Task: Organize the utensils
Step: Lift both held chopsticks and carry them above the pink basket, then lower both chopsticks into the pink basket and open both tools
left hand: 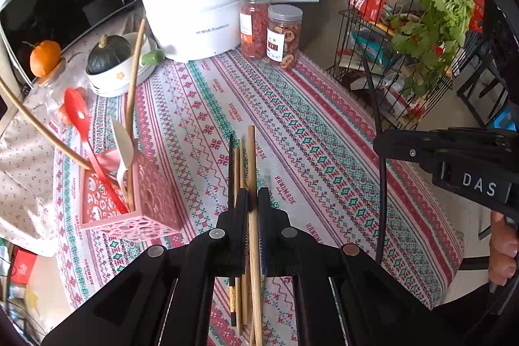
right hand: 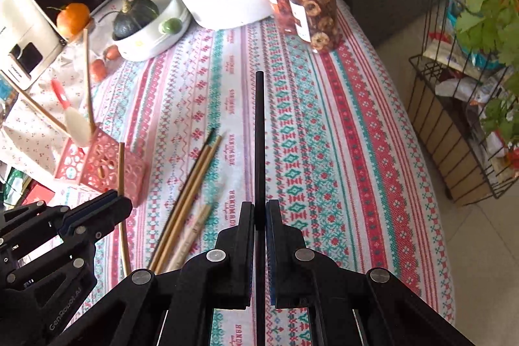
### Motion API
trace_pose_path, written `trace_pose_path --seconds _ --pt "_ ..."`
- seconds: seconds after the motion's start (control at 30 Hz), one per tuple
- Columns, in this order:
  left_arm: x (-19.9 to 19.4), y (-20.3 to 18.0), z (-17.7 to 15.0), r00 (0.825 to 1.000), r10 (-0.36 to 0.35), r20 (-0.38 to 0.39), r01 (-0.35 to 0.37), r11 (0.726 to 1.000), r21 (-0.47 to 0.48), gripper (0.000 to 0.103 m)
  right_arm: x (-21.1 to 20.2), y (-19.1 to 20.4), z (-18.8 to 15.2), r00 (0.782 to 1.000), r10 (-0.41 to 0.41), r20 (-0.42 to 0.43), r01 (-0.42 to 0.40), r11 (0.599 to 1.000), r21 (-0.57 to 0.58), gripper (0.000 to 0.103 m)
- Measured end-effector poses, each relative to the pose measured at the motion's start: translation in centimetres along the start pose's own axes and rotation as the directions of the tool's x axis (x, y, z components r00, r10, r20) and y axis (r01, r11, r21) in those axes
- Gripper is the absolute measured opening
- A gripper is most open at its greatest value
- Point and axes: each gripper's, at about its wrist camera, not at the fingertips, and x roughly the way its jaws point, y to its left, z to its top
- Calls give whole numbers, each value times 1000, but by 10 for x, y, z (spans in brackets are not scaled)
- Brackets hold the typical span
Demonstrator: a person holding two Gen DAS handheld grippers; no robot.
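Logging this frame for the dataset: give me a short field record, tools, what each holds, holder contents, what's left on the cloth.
left tool: shut on a light wooden chopstick
right tool: shut on a black chopstick
pink holder: on the cloth, left side; holds a red spoon, a white spoon and wooden chopsticks
loose chopsticks: several lying on the tablecloth between holder and right tool
back of table: white pot, two jars
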Motion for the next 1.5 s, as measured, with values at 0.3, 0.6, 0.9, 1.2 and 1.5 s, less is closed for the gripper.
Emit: trace_pose_path --seconds 0.3,0.6,0.9,1.2,1.5 --pt "-78 26 -25 987 -8 162 11 1000 -19 5 -40 51 -5 992 56 116 -44 993 -108 4" --pt "-141 73 -46 931 40 363 9 991 -132 5 -68 94 2 966 131 221 -88 977 -195 4" --pt "-187 109 -30 840 122 529 -7 976 -216 5 -79 126 14 939 205 275 -140 961 -238 4" --pt "-196 116 -13 776 170 607 -34 973 -229 5 -90 144 22 908 258 332 -179 952 -250 4" --pt "-153 136 -5 763 221 608 -42 955 -294 5 -86 141 31 896 261 360 -186 955 -230 4"
